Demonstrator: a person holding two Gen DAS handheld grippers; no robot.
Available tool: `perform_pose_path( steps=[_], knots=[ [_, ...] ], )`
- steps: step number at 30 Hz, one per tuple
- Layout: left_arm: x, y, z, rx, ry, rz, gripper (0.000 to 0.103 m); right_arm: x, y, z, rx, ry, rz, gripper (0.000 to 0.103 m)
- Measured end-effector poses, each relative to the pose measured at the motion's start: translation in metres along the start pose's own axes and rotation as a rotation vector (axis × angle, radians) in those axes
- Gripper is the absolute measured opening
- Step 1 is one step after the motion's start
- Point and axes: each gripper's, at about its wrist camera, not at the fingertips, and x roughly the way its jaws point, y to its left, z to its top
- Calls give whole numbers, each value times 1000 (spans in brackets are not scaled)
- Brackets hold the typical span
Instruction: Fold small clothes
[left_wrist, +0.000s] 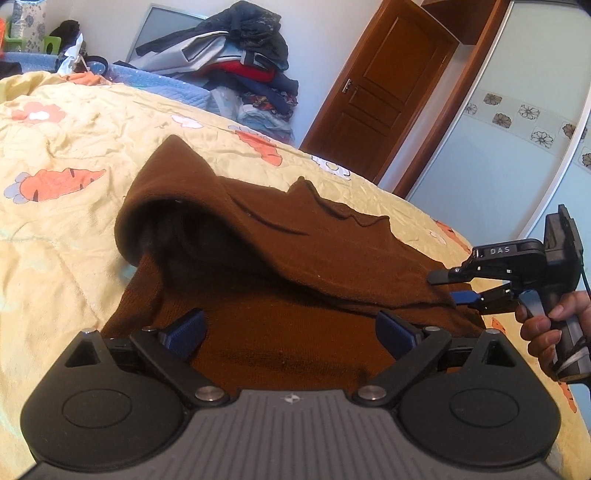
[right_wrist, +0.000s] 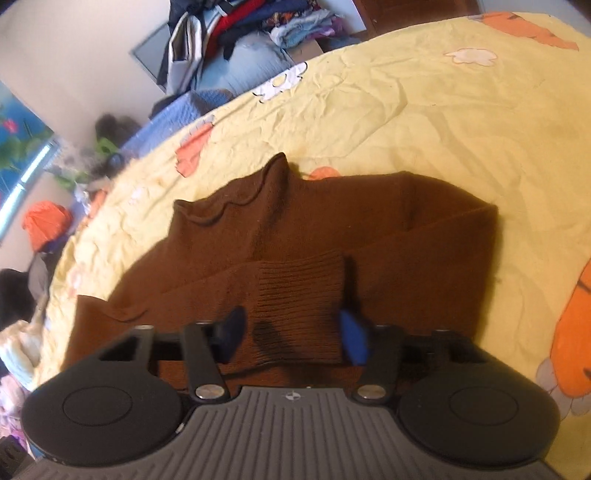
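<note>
A brown knitted sweater (left_wrist: 266, 258) lies on a yellow bedspread (left_wrist: 66, 229) with carrot prints, partly folded, one flap raised into a hump at its left. My left gripper (left_wrist: 291, 332) is open, its blue pads wide apart over the near hem, holding nothing. The right gripper (left_wrist: 448, 286) shows at the sweater's right edge, held by a hand, jaws apart. In the right wrist view the sweater (right_wrist: 332, 221) has a sleeve folded across it, and the ribbed cuff (right_wrist: 301, 295) lies between the open fingers of my right gripper (right_wrist: 291, 334), not pinched.
A pile of clothes (left_wrist: 236, 51) is stacked beyond the far side of the bed. A wooden door (left_wrist: 384, 99) and a sliding wardrobe (left_wrist: 517, 147) stand to the right. A blue quilt (left_wrist: 173, 86) lies at the bed's far edge.
</note>
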Motion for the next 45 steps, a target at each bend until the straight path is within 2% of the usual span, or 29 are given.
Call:
perform_pose_path(
  steps=[2,4,6,9,11,12,15,18,20,22,23,24,26,27,29,30,31,33,34,35,36,40,41,43,45],
  knots=[
    [0,0,-1,2,1,0,100,3,0,1,0,15,-8,28],
    [0,0,-1,2,0,0,100,0,-1,0,1,14,4,20],
    [0,0,-1,2,1,0,100,-13,0,2,9,-24,68,18],
    [0,0,-1,5,2,2,100,-54,11,7,-25,-131,173,18],
    [-1,0,-1,4,1,2,100,-77,12,10,-54,-182,191,18],
    [-1,1,-1,3,1,2,100,-85,8,11,-76,-198,154,17],
    [-1,1,-1,2,-1,3,100,-79,-25,16,-92,-171,-67,18],
    [-3,-1,0,1,2,11,100,-57,-52,4,-63,-88,-143,18],
    [-10,1,5,-42,20,7,100,-51,-50,-5,-93,-82,-151,18],
    [-24,10,20,-157,30,-88,100,-51,-50,-6,-97,-93,-147,18],
    [-33,17,30,-210,-6,-131,100,-52,-50,-4,-95,-95,-142,18],
    [-40,22,40,-243,-57,-136,100,-53,-51,-4,-89,-95,-138,18],
    [-41,35,63,-283,-119,-39,100,-53,-54,-2,-77,-93,-131,18],
    [-32,44,73,-304,-108,13,100,-52,-55,-1,-71,-91,-127,18],
    [-3,66,86,-360,-13,72,99,-54,-58,-3,-65,-90,-125,18],
    [13,76,90,-385,44,70,99,-52,-56,-5,-67,-90,-126,18],
    [27,81,92,-395,88,76,94,-51,-55,-6,-70,-90,-127,18],
    [49,79,96,-331,160,80,58,-50,-54,-7,-74,-93,-124,18],
    [57,73,98,-273,187,81,22,-51,-53,-7,-79,-96,-123,18],
    [63,66,102,-212,207,96,19,-52,-52,-6,-84,-99,-120,18],
    [63,57,106,-151,195,125,17,-56,-51,-5,-90,-109,-113,18],
    [50,35,123,87,111,202,15,-84,-46,0,-131,-203,-95,17],
    [57,35,120,121,140,226,15,-83,-48,1,-151,-198,-119,17],
    [73,36,103,184,200,287,15,-65,-55,1,-156,-133,-172,17],
    [67,32,92,231,146,303,19,-50,-56,-7,-177,-100,-192,21]
  ],
)
